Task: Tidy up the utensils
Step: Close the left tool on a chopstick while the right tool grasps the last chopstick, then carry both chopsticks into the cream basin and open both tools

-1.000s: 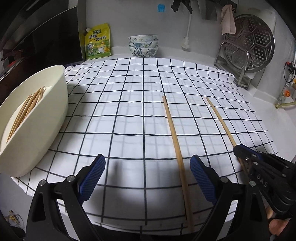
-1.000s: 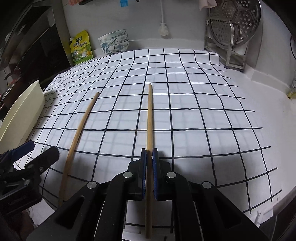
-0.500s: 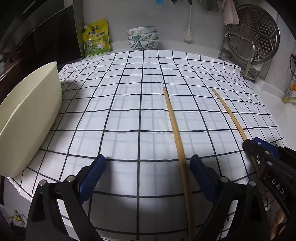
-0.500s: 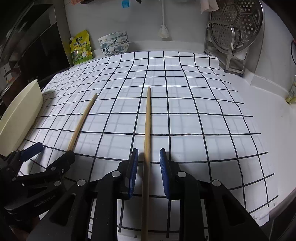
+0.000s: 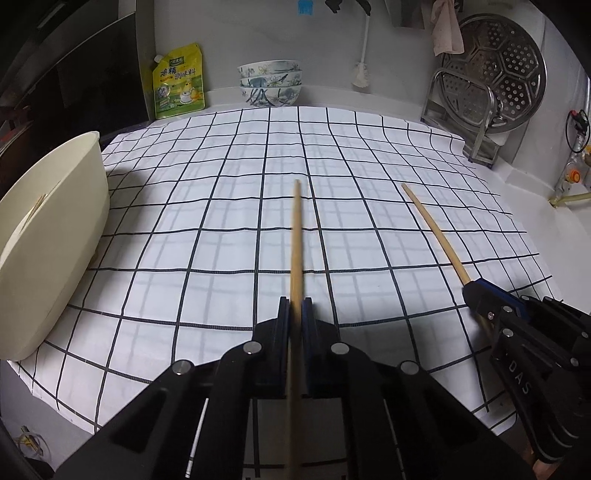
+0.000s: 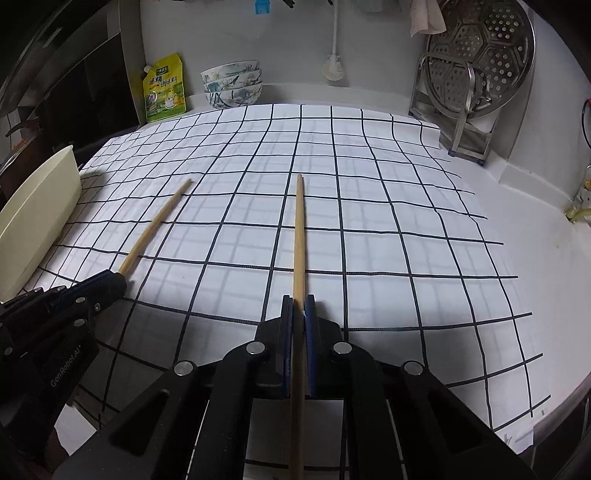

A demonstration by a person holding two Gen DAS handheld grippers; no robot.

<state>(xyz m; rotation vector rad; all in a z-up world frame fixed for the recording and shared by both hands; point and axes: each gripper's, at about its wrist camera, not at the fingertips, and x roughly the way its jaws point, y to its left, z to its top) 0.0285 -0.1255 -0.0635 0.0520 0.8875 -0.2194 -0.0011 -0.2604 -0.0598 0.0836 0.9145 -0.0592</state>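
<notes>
Wooden chopsticks, two of them, each pinched in its own claw over the checked cloth (image 5: 229, 221) on the white surface (image 6: 535, 240). Left claw (image 5: 295, 314) is clenched on the left chopstick (image 5: 296, 236), blue pads tight on the shaft, the stick running forward from the jaws with its far tip out over mid-cloth; a shadow line sits beside it on the cloth. Right claw (image 6: 299, 310) is clenched on the right chopstick (image 6: 299, 236) the same way, shaft passing between the pads and sticking out behind them too. The two sticks are apart, roughly side by side; each claw shows at the edge of the other's view. Cream bin (image 5: 48, 251) sits at the cloth's left edge, more wooden sticks just visible inside it at the rim. At the back wall: yellow-green pouch (image 5: 179, 86), stacked patterned bowls (image 5: 269, 83), metal steamer tray (image 5: 498, 70) propped upright in a rack, and a cloth rag (image 5: 447, 31) hanging above.
</notes>
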